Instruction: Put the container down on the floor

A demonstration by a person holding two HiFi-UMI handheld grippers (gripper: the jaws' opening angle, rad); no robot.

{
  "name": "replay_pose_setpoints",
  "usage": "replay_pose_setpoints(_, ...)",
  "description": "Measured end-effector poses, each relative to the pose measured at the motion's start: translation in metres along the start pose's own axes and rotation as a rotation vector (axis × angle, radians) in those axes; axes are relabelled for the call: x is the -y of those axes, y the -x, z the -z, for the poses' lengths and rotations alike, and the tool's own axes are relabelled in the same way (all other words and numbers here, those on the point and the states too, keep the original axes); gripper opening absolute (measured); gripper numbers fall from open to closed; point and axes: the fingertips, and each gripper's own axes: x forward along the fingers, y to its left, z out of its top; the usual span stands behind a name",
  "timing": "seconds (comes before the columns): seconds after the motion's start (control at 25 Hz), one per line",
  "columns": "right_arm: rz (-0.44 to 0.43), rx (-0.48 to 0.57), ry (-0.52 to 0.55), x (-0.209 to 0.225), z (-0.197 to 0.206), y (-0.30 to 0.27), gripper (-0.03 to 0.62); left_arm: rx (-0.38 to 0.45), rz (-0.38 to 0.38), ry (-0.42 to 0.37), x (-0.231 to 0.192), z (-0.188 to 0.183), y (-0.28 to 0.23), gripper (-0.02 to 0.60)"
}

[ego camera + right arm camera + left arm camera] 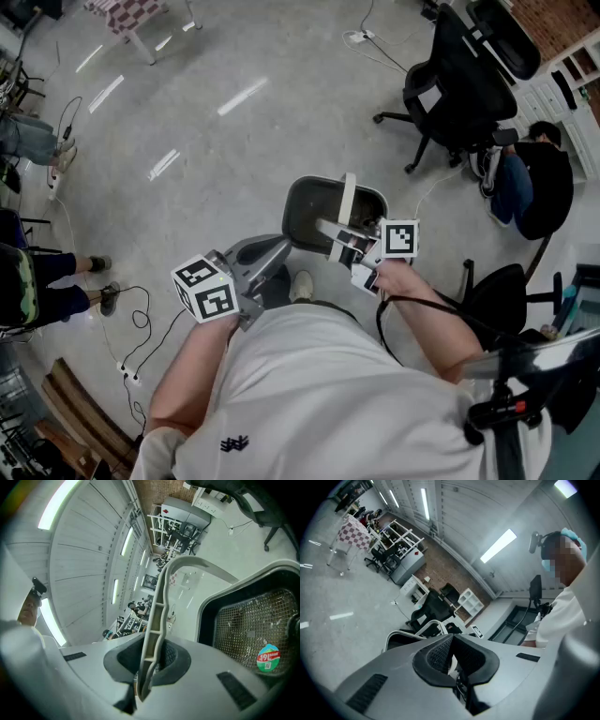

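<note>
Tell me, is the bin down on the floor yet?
Not yet. Done: the right gripper has its fingers clamped on the white handle. In hand: the container looks to hang tilted above the floor. Left: lower it onto the floor and let go.

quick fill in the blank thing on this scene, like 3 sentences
1. The right claw is shut on the container's white ____.
2. The left claw is shut and holds ____.
3. A round sticker sits on the container's inner ____ wall.
Missing words: handle; nothing; mesh
</note>
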Motion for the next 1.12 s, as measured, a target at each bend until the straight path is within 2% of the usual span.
replay_pose_setpoints(0.24, -0.075, -0.064, 0.006, -0.012, -0.005, -0.015, 0.02, -0.018, 0.016, -0.006, 0.015, 0.002, -0.011, 0.011)
replay_pose_setpoints(0.48, -0.084, -0.093, -0.012, -0.01, 0.001, -0.02, 0.02, -0.016, 0.018, 0.003, 0.019, 0.012, -0.013, 0.011)
replay_pose_setpoints(0.64, -0.077, -0.11, -0.022, -0.002, -0.005, -0.04, 0.02, -0.007, 0.01, 0.022, 0.006, 0.003, -0.006, 0.011)
replay_pose_setpoints(0.92, -0.02, -0.109, -0.044, 0.038, -0.042, -0.089, 0.02, 0.004, 0.042, 0.076, -0.06, -0.035, -0.005, 0.011)
replay_pose_setpoints(1.12, 0.013, -0.081, -0.053, 0.07, -0.1, -0.146, 0.02, 0.001, 0.083, 0.081, -0.129, -0.103, -0.001, 0.011)
